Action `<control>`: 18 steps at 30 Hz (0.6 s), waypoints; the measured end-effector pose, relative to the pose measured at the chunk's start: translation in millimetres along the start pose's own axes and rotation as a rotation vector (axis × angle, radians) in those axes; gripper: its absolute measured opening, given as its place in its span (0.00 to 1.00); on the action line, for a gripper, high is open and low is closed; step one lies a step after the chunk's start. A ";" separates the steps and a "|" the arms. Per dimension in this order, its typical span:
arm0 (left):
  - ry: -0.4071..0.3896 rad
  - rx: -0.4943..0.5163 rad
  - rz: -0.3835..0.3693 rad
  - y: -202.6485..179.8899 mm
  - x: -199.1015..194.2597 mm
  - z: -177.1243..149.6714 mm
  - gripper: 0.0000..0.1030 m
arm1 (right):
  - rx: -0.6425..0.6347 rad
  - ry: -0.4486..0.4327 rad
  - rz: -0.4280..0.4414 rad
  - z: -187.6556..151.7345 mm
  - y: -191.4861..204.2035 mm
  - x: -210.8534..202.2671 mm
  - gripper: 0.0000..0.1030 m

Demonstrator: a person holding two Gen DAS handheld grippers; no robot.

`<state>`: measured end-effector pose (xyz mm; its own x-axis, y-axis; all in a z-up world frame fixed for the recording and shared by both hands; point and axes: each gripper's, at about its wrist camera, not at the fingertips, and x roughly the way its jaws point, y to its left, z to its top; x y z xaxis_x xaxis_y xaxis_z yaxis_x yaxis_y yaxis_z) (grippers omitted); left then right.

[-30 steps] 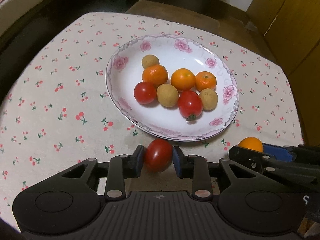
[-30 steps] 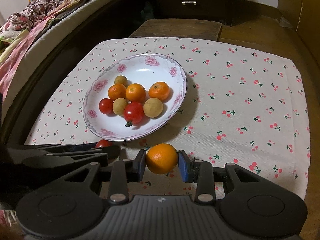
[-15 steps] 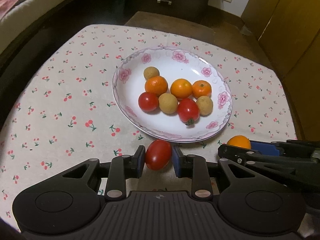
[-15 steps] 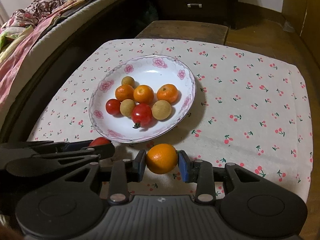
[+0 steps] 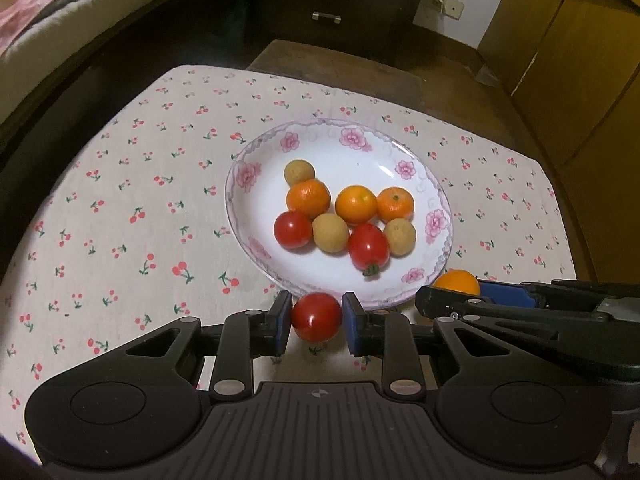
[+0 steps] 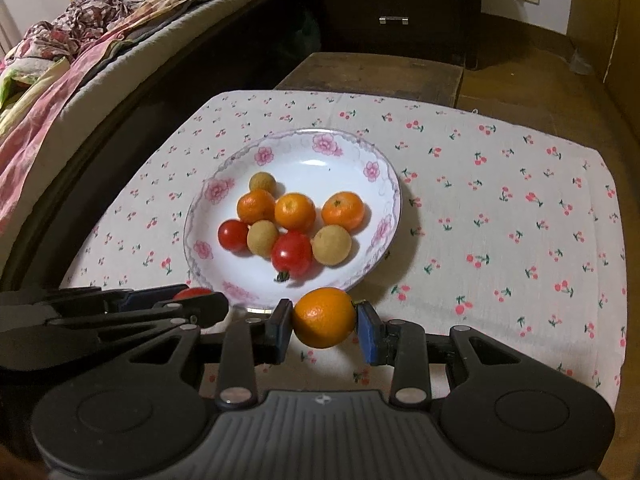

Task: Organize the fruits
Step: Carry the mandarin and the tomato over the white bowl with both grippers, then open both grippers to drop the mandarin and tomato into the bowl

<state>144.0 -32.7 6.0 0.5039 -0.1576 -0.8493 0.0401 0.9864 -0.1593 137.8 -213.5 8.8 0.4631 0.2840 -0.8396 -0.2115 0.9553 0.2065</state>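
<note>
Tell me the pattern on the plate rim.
Pink flowers with faint purple scrollwork on the white plate; clearest in the right wrist view.

I see warm, dim indoor light from above; the white plate (image 5: 404,152) carries small bright glints, and it throws a soft shadow to its right on the cloth (image 6: 500,208). The room behind falls nearly black. Both fisheye views bend the desk edges hard, with dark corners. The nearer fruit looks sharp; the bed (image 6: 60,64) is slightly soft.
</note>
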 end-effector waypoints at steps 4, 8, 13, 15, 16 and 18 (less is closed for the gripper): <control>-0.009 0.011 0.007 -1.7 3.0 8.9 0.33 | 0.021 -0.006 0.006 7.9 -3.2 3.8 0.34; -0.011 0.016 0.012 -3.0 8.7 16.6 0.32 | 0.032 -0.011 0.004 14.4 -6.2 7.4 0.35; -0.005 0.008 0.017 -2.7 19.1 22.5 0.32 | 0.053 -0.011 0.011 20.0 -11.9 15.0 0.35; 0.001 0.003 0.019 -2.3 23.7 24.7 0.32 | 0.052 -0.011 0.008 21.9 -12.5 16.7 0.35; 0.003 0.003 0.019 -2.5 25.5 25.5 0.32 | 0.049 -0.013 0.002 22.7 -12.4 17.1 0.35; 0.008 0.000 0.018 -2.3 28.3 26.6 0.32 | 0.048 -0.013 -0.002 24.3 -13.3 17.9 0.35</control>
<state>181.2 -38.2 -4.3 0.4976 -0.1401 -0.8560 0.0309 0.9891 -0.1439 169.8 -219.1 3.2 0.4743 0.2829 -0.8337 -0.1690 0.9586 0.2291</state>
